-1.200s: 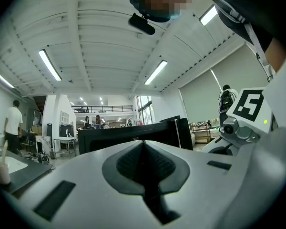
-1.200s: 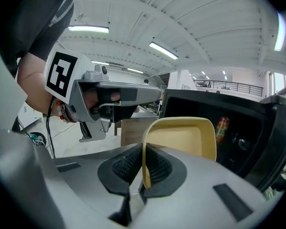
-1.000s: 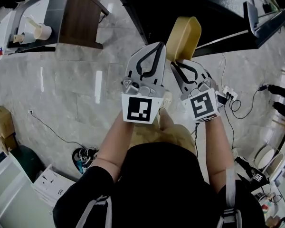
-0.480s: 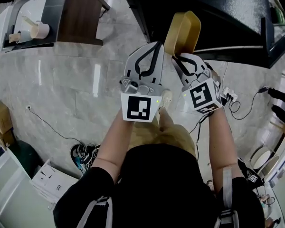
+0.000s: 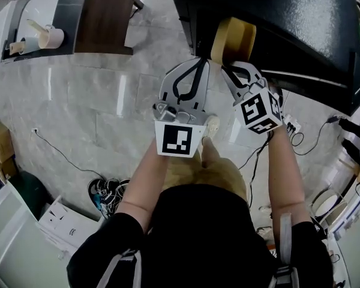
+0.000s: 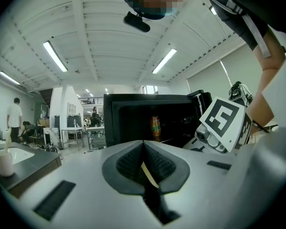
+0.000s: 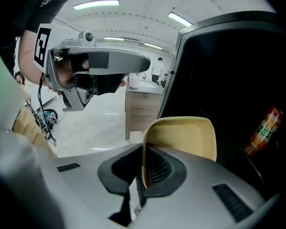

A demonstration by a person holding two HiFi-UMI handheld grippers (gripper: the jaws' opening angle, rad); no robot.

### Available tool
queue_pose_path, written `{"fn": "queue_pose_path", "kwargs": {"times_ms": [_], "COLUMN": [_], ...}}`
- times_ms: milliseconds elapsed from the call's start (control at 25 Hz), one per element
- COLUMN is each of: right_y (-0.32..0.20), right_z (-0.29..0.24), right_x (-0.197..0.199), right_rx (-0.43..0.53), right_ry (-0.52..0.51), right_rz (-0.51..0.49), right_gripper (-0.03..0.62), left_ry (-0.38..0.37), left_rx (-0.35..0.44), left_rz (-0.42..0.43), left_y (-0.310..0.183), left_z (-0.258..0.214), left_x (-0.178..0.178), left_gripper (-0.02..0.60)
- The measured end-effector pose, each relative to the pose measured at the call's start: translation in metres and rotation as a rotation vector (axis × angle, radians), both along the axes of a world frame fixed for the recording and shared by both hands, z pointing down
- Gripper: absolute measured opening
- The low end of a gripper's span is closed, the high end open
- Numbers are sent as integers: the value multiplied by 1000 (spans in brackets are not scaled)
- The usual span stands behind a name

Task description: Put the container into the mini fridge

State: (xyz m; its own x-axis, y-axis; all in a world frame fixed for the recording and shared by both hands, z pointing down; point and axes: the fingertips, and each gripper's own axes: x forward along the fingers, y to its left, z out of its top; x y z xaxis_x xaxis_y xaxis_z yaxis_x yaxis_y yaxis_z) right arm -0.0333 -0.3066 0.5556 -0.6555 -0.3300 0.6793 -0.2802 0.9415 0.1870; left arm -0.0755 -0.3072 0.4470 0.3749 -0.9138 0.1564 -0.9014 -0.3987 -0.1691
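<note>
Grey marble floor (image 5: 78, 113) fills the head view, and the big black mini fridge (image 5: 288, 23) sits up at 1 o'clock with its dark interior open toward the person. At 11 o'clock there's a wood-sided counter (image 5: 105, 20) with a white cup (image 5: 51, 39) standing in its sink.

Both tools are held out close together at mid-frame. The left gripper (image 5: 199, 60) points to 12 o'clock with its jaws together. In the left gripper view (image 6: 144, 149) the ribbed pads meet along a seam with only a thin pale sliver in it, and what that sliver is can't be made out.

The right gripper (image 5: 230, 66), just beside it at 3 o'clock, is clamped on the yellow container (image 5: 234, 36). The right gripper view (image 7: 142, 163) shows the jaws pinching one thin wall of the container (image 7: 181, 137), which stands on edge above them.

The container hangs at the fridge's front opening, at 12 o'clock from the right jaws. Deep inside the fridge stands a drink can (image 7: 263, 130), at 3 o'clock from the container and well apart from it.
</note>
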Motion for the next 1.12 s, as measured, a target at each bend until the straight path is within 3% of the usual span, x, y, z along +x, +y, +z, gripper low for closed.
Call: {"fn": "queue_pose_path", "kwargs": {"times_ms": [400,1120], "right_y": [-28,-94], "right_z": [47,99], "right_x": [-21,-29], "right_rx": [-9,123], "right_ry": [150,365], "right_rz": [-63,-92], "right_gripper": [44,44], "left_ry": [23,38], "left_rx": [-20,-50], "left_rz": [-25,-28], "left_y": [-19,-22], "left_z": [18,39], "left_x": [-28,-47], "left_gripper": [23,23]}}
